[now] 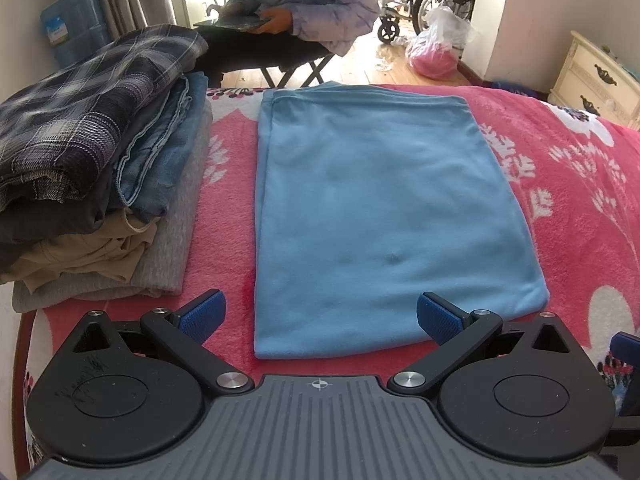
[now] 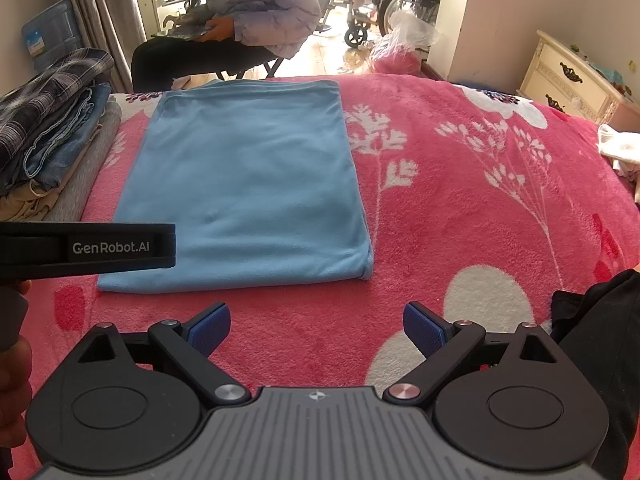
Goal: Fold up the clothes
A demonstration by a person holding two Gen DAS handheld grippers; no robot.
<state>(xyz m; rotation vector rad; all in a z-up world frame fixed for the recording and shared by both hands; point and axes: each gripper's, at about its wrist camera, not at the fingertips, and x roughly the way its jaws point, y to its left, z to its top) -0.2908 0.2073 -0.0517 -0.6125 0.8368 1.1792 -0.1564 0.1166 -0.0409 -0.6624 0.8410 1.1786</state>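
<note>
On the bed (image 2: 460, 208), over its pink blanket, a blue cloth (image 1: 380, 208) lies folded flat in a neat rectangle, long side running away from me. My left hand-held gripper (image 1: 318, 316) hangs just above the cloth's near edge: its right pad sits over the near right part of the cloth, its left pad over bare blanket just left of the cloth. Both pads are spread wide apart and hold nothing.

My right hand-held gripper (image 2: 317, 326) is nearer to me and further right, over bare blanket; the cloth's near edge lies a little beyond its fingertips, toward the left. Its pads are also spread wide with nothing between them. From the right wrist view the left one shows as a black bar crossing the cloth's near left corner.

Left of the cloth, close beside it, stands a stack of folded clothes (image 1: 100, 168), a plaid piece on top. Beyond the bed's far edge a person (image 2: 240, 12) sits on a stool.
</note>
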